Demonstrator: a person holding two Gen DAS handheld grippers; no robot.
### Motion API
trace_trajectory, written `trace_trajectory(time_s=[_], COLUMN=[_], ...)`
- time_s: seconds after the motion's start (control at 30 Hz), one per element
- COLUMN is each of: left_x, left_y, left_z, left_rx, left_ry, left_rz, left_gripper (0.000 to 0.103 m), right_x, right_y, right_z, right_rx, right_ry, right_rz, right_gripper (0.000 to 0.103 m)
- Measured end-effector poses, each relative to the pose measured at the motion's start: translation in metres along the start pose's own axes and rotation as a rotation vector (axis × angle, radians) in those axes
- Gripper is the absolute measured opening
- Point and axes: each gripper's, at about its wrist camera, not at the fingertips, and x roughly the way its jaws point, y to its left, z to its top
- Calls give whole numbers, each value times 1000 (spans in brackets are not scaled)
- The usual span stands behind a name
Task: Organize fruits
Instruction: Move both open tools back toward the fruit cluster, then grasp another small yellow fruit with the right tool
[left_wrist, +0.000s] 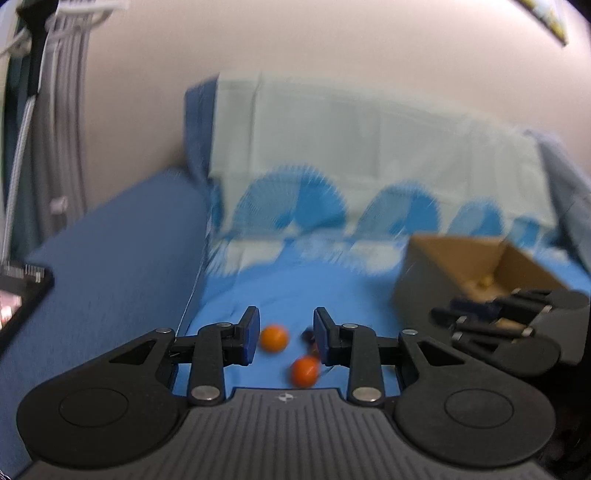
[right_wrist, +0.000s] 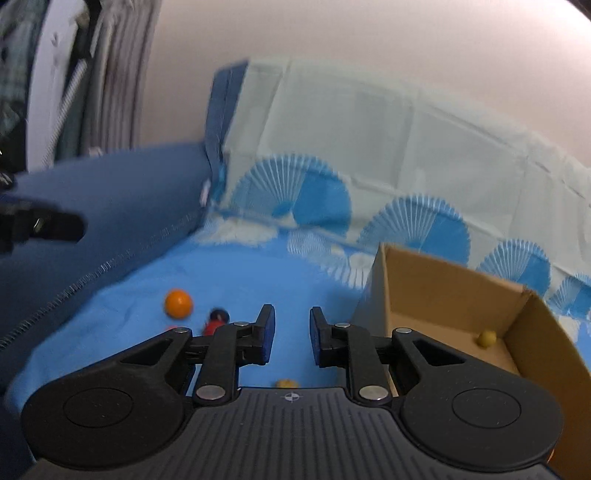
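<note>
Nearby, smooth round oranges (left_wrist: 273, 338) beside stiff cardboard box (right_wrist: 436, 291).

Blue sofa (right_wrist: 110, 206), fan-print blue cloth (right_wrist: 295, 199) over it, plain wall (right_wrist: 369, 44).

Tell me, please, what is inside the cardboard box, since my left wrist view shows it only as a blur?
Observer: One small yellow fruit lies in the cardboard box, by its right-hand wall.
Operator: Is any fruit near the right claw?
Observer: Yes, a yellowish piece lies on the blue cloth close under the right claw, outside the box.
Operator: Does that claw hold anything?
Observer: No, nothing sits between its jaws.
</note>
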Motion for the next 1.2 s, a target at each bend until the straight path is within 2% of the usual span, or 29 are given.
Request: trace_trajectory(time_s=[0.13, 0.23, 0.3, 0.4, 0.63, 0.73, 0.77, 0.8, 0.83, 1.0, 1.2], left_x=[16, 20, 22, 27, 32, 32, 32, 32, 32, 31, 29], left_y=[18, 27, 28, 24, 19, 21, 21, 20, 19, 17, 21], left_z=[-4, -5, -6, -3, -5, -5, -5, -4, -3, -4, -6], left_rx=[-51, -92, -93, -65, -22, -32, -31, -28, -24, -8, -26], left_ry=[53, 69, 75, 88, 107, 109, 110, 112, 113, 115, 113], left_rz=[2, 13, 21, 21, 29, 35, 35, 34, 35, 38, 39], left_gripper=[36, 36, 36, 36, 36, 36, 36, 36, 36, 36, 36], right_x=[39, 61, 71, 87, 119, 119, 118, 117, 117, 112, 85], right_y=[2, 8, 16, 33, 34, 35, 33, 30, 28, 11, 14], right_z=[-7, -13, -18, -27, -41, -47, -47, -47, -47, -46, -32], right_rx=[5, -32, -47, -108, -77, -87, -79, -62, -49, 82, 107], right_ry=[122, 153, 166, 199, 311, 301, 300, 301, 305, 283, 238], right_rz=[-40, -102, -108, -134, -205, -195, -186, -166, -147, -53, 66], right_gripper=[32, 37, 48, 50, 51, 48, 44, 29, 27, 27, 27])
